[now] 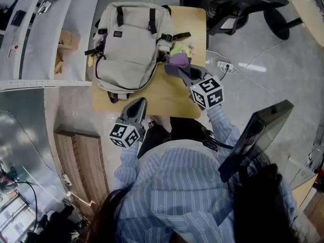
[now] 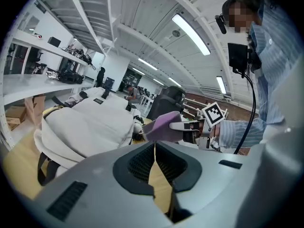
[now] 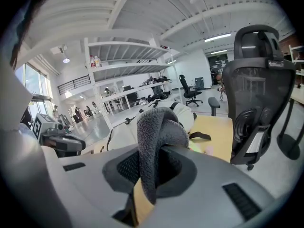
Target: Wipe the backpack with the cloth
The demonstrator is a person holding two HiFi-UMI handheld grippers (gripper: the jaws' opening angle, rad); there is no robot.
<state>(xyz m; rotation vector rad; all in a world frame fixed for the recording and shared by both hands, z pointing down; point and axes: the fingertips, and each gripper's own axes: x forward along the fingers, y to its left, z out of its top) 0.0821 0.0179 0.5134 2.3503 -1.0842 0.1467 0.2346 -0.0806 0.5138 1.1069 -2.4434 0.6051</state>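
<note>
cloth held at the backpack's right side

a pale beige fabric backpack (image 1: pixel 129 47) is laid flat on the light wooden table (image 1: pixel 167 100). the right hand-held gripper (image 1: pixel 181 71) is reached forward over the table on an outstretched arm in a blue striped sleeve (image 1: pixel 223 125), and its jaws are clamped on a bunched purple fleecy cloth (image 1: pixel 177 61). the cloth is held at the backpack's right edge, beside a black side strap; whether it touches cannot be told. the left hand-held gripper (image 1: pixel 140 104) is held low at the table's near edge. it is pointed at the backpack's bottom end and is apart from it, with its jaws pressed together and nothing between them.
</note>
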